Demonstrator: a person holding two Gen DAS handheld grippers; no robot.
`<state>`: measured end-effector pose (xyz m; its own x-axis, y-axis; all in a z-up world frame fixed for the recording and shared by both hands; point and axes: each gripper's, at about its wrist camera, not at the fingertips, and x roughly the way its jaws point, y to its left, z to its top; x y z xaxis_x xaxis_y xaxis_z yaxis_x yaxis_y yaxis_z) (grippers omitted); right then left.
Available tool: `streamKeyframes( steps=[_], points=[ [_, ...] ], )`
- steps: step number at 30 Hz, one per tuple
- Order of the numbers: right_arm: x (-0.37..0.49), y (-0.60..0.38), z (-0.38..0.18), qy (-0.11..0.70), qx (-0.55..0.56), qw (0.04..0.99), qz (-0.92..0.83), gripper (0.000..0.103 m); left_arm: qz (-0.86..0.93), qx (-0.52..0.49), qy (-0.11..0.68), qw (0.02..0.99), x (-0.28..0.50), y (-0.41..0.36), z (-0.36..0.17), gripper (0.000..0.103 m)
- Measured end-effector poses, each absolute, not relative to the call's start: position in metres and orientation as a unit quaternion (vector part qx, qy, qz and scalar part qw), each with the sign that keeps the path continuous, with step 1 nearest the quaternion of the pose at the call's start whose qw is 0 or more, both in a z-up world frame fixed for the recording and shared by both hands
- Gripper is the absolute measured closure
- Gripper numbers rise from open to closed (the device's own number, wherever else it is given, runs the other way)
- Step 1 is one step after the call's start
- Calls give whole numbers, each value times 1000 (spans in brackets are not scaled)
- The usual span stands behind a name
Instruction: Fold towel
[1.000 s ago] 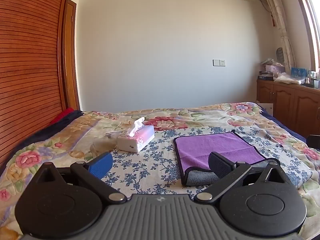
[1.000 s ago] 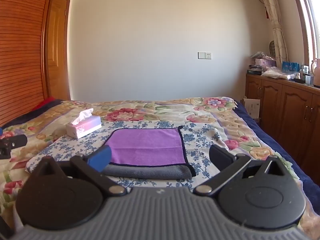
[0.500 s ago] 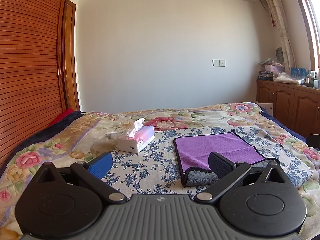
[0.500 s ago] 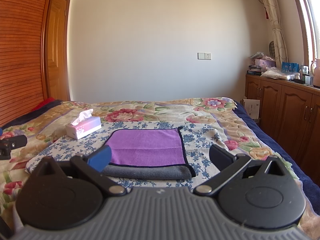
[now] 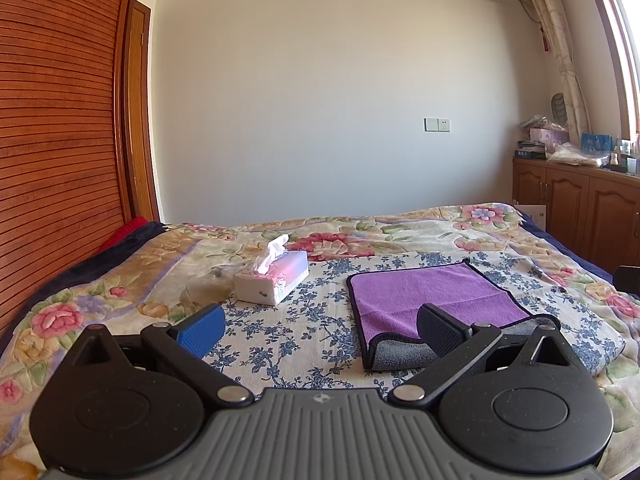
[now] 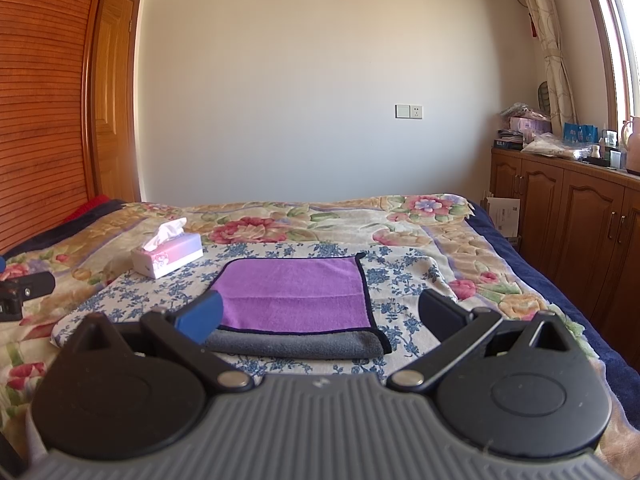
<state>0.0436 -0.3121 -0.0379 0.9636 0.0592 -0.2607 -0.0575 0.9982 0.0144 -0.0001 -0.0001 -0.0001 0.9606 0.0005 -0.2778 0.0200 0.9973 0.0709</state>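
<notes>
A purple towel (image 5: 424,292) with a dark border and a grey underside lies flat on the bed, its near edge folded so the grey shows. In the right wrist view the towel (image 6: 296,292) lies straight ahead. My left gripper (image 5: 320,326) is open and empty, held above the bed to the left of the towel's near left corner. My right gripper (image 6: 320,314) is open and empty, held just short of the towel's near edge.
A pink and white tissue box (image 5: 272,282) stands left of the towel, also in the right wrist view (image 6: 168,256). A floral bedspread (image 5: 400,240) covers the bed. Wooden cabinets (image 6: 580,216) stand on the right. The other gripper (image 6: 20,292) shows at the left edge.
</notes>
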Motion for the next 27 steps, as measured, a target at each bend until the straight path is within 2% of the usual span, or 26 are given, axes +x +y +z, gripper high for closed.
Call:
streamKeyframes(
  steps=[27],
  points=[
    [42, -313, -36, 131, 2, 991, 29, 0, -5, 38, 140, 989, 0, 0, 0, 0]
  ],
)
